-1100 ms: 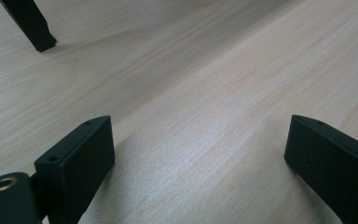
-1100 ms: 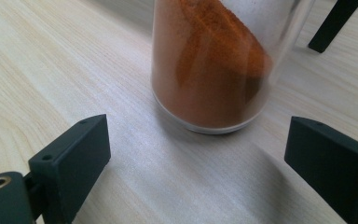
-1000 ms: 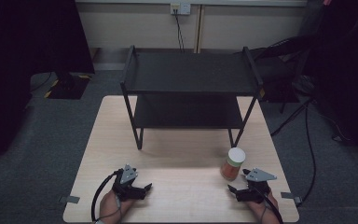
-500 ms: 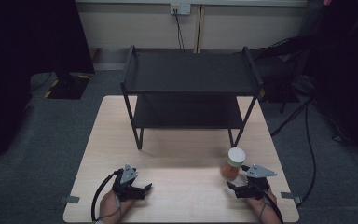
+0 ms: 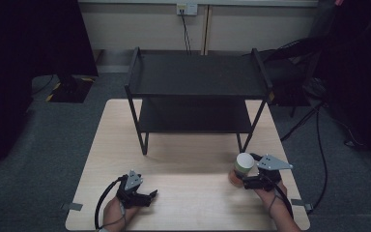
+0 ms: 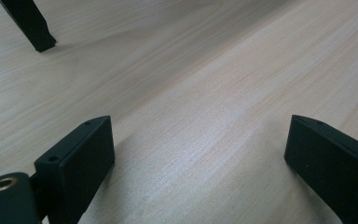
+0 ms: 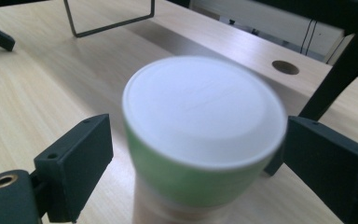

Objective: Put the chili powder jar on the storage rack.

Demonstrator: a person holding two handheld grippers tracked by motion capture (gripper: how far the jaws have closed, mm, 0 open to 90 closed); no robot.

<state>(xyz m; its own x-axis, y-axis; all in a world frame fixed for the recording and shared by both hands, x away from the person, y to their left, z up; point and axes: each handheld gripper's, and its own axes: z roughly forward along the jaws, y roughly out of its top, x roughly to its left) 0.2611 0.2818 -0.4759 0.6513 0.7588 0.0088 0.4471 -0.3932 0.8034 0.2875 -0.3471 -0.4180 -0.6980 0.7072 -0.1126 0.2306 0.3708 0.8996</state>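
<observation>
The right gripper (image 5: 247, 180) is gripping the white-lidded jar (image 5: 242, 168) near the table's (image 5: 193, 159) right edge (its jaws have just been closing), while the left gripper (image 5: 149, 195) is resting open on bare wood.

Light wooden surface (image 5: 188, 159) on grey carpet floor (image 5: 53, 145); a black two-tier shelf rack (image 5: 198, 92) stands on its far half

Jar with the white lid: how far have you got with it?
Done: the right tongs have just been closing with the jar between them, and they seem to grip it. In hand: the jar tilts in front of the black rack. Left: carrying it somewhere, perhaps onto the rack, whose shelves look bare. The left tongs are open above the table.
</observation>
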